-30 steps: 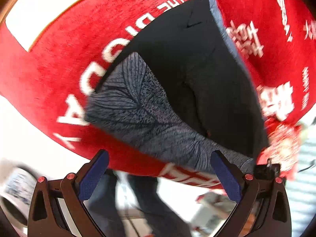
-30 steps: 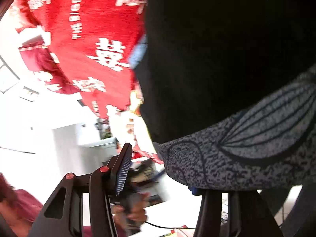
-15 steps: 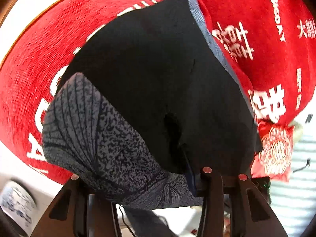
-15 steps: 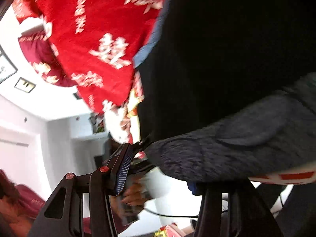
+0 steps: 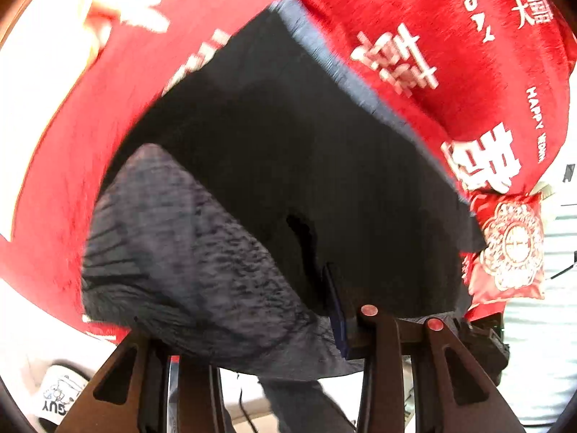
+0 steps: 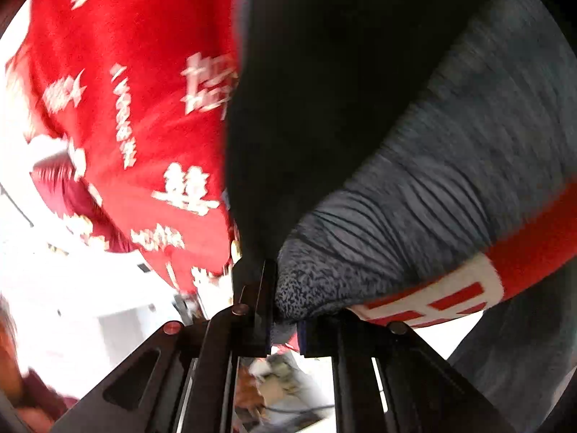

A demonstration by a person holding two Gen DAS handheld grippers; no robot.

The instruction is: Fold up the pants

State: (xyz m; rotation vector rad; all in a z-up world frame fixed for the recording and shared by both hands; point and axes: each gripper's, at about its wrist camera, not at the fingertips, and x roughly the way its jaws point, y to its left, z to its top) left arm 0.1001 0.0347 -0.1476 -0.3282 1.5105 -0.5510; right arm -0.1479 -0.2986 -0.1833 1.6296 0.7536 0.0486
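**Both grippers clamp the hem of the pants**

Since a second ago, both pairs of jaws have gone from standing apart at the near edge of the pants to closed on it, and the cloth now fills more of each view, blurred by motion.

On the left of the left wrist view lies a bright white floor or wall, with a white printed object (image 5: 59, 393) low in the corner. A red plush tablecloth with white lettering and characters (image 5: 414, 18) covers the work surface and runs across the whole frame. A red embroidered cushion (image 5: 512, 245) sits at its far right edge, and beyond it is a pale striped surface. In the right wrist view the room at left is washed out white.

The black pants with a grey leaf-patterned lining (image 5: 288, 151) lie on the tablecloth. Their long axis runs away from the cameras, from the hem at the grippers to a blue-grey band at the far end. The grey patterned part is turned up at the near end.

The left gripper (image 5: 274, 346) has its jaws pressed on the near edge, gathering a bunch of cloth between them. The right gripper (image 6: 285, 324) is pinched together on the thin corner of the pants (image 6: 360, 108).
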